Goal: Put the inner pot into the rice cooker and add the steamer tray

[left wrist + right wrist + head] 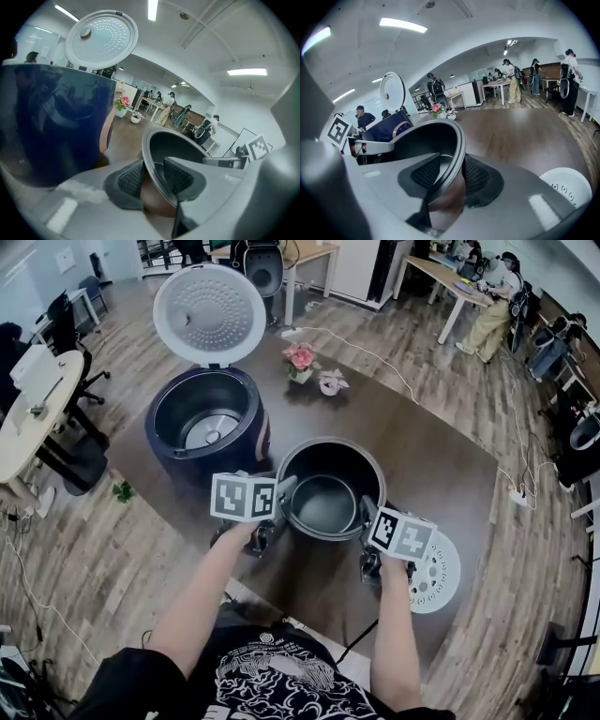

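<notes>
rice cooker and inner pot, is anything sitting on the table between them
Nothing. In the head view, only a narrow strip of bare table separates the rice cooker from the inner pot.

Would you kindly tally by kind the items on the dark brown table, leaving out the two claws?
rice cooker: 1
inner pot: 1
steamer tray: 1
potted flowers: 2
Total: 5
</notes>
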A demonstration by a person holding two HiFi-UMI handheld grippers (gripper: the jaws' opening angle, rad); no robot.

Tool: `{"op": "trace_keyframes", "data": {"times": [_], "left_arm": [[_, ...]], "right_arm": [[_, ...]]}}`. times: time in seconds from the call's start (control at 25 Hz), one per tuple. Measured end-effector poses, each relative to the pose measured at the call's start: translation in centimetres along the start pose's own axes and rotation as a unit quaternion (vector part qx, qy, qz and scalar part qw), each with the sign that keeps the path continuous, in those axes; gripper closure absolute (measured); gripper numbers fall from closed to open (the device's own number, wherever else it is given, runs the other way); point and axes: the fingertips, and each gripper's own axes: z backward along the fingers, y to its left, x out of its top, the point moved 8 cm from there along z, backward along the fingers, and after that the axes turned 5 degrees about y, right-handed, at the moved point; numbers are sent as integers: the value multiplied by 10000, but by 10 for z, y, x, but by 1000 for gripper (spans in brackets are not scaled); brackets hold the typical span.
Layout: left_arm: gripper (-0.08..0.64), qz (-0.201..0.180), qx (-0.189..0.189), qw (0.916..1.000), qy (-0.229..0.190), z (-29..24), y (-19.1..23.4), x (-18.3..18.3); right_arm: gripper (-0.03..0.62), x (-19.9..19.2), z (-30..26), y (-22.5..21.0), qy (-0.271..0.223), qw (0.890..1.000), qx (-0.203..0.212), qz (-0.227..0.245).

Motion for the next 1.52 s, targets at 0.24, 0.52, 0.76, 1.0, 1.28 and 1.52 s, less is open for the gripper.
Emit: {"op": "trace_keyframes", "data": {"times": [0.24,0.52,0.76,1.0,1.28,1.52], "left_arm": [[434,60,7,9998,-178,9,0,0],[436,109,-103,9979,-623,25,-6,18],[437,43,-94,9967,-808,39,-10,30],[437,-64,-34,9942,-1074,57,-18,46],[437,-166,-48,9886,-1498,82,-27,72],[437,-244,44,9840,-1763,105,-28,89]], "right_arm": [[466,7,4,5,-158,9998,-94,56],[468,37,18,20,-552,9978,-7,369],[469,51,26,28,-757,9959,107,488],[472,73,40,38,-1080,9915,221,689],[474,105,58,54,-1453,9840,341,969],[476,126,70,73,-1719,9770,440,1186]]}}
